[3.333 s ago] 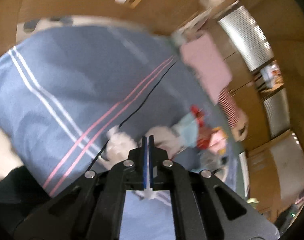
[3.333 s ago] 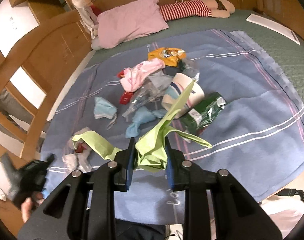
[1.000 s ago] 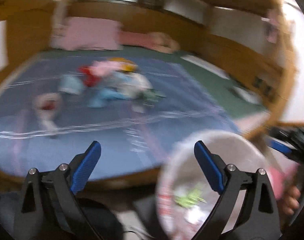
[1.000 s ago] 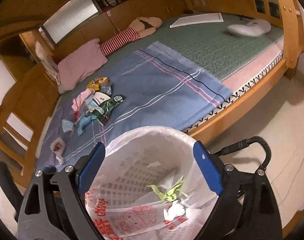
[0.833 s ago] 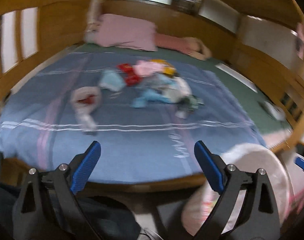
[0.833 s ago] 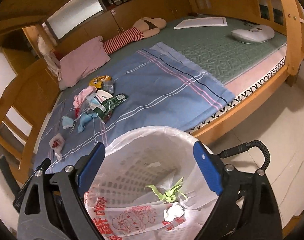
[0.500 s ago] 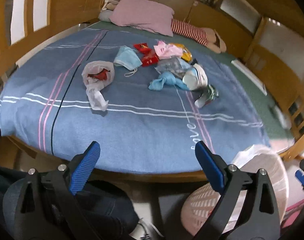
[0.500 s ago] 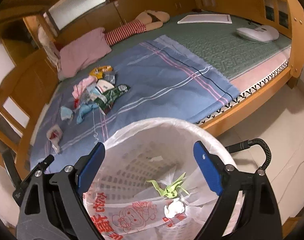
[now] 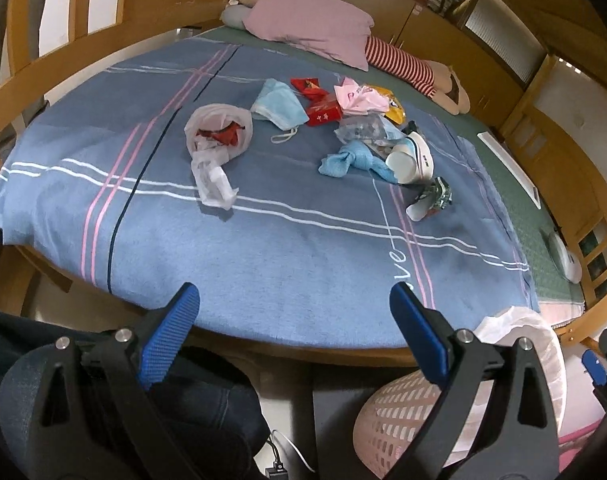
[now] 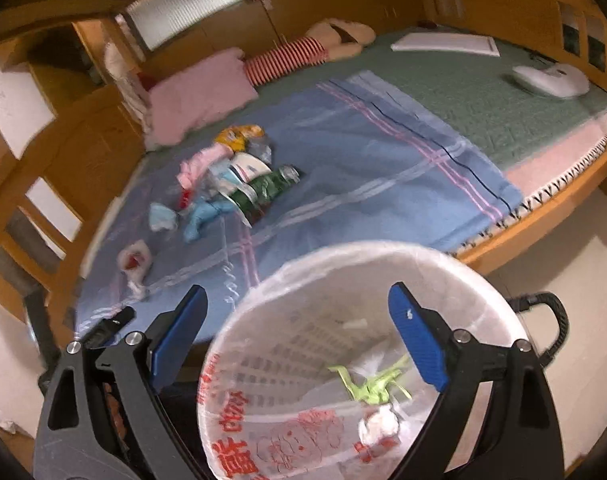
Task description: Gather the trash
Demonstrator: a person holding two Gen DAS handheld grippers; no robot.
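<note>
Trash lies scattered on the blue blanket: a white bag with red scraps, a blue face mask, red wrappers, a pink bag, a blue cloth, a paper cup and a green wrapper. My left gripper is open and empty over the bed's near edge. My right gripper hangs above the lined bin, its jaws opening with nothing between them. Inside the bin lie green crumpled paper and a white wad.
A pink pillow and a striped plush doll lie at the bed's far end. A wooden frame rings the bed. The pink bin stands on the floor by the bed's corner. A person's dark trouser leg is at lower left.
The left gripper swung from the bin toward the bed and now faces the trash pile. The right gripper stays over the bin, where the green paper it held lies.
</note>
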